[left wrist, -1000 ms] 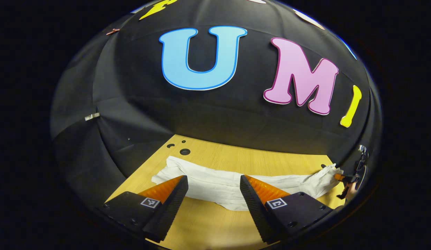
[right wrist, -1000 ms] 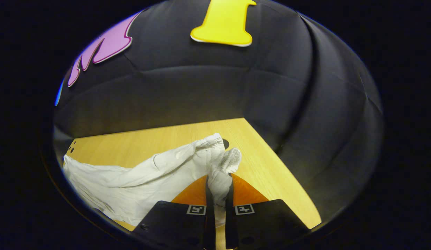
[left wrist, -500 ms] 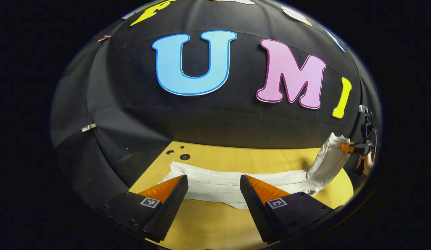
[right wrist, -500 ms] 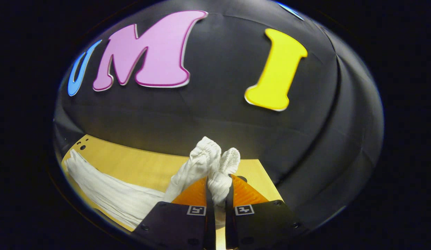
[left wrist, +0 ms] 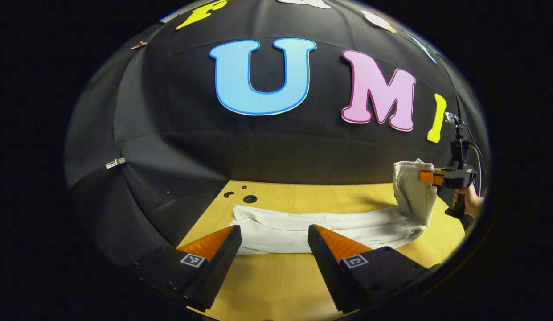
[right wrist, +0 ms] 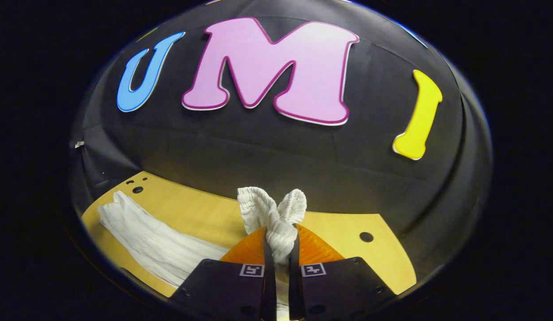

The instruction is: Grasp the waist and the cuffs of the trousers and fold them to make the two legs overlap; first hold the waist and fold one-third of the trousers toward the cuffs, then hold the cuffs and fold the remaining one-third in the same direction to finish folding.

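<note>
In the left gripper view we see our left gripper (left wrist: 274, 234) with its two fingers spread wide and nothing between them; it hangs over the pale wooden table (left wrist: 276, 285) and touches neither the cloth nor the board. Just ahead of its fingertips lie the white fabric trousers (left wrist: 321, 229), stretched out as a long flat band across the table, running from a spot near the small round holes (left wrist: 249, 199) in the tabletop, ahead and to the left of the fingers, over to the far right. There the end of the band rises off the table in a steep fold, and its ribbed, gathered edge (left wrist: 407, 169) is pinched by our right gripper (left wrist: 425, 177), which is held aloft by a hand (left wrist: 470, 203) at the right rim of that view. In the right gripper view the same gripper (right wrist: 280, 243) has its fingers pressed close together on a bunch of the white cloth, and the gathered elastic edge (right wrist: 272, 207) puffs out in two lobes just above the fingertips. From this grip the trousers (right wrist: 147, 243) fall away below and to the left, then lie flat along the table (right wrist: 338, 232) toward its far left corner. Whether the gathered end is the waist or the cuffs we cannot say for sure; the elastic ribbing looks like a waistband. Another round hole (right wrist: 366, 236) lies on the table to the right of the fingers.
</note>
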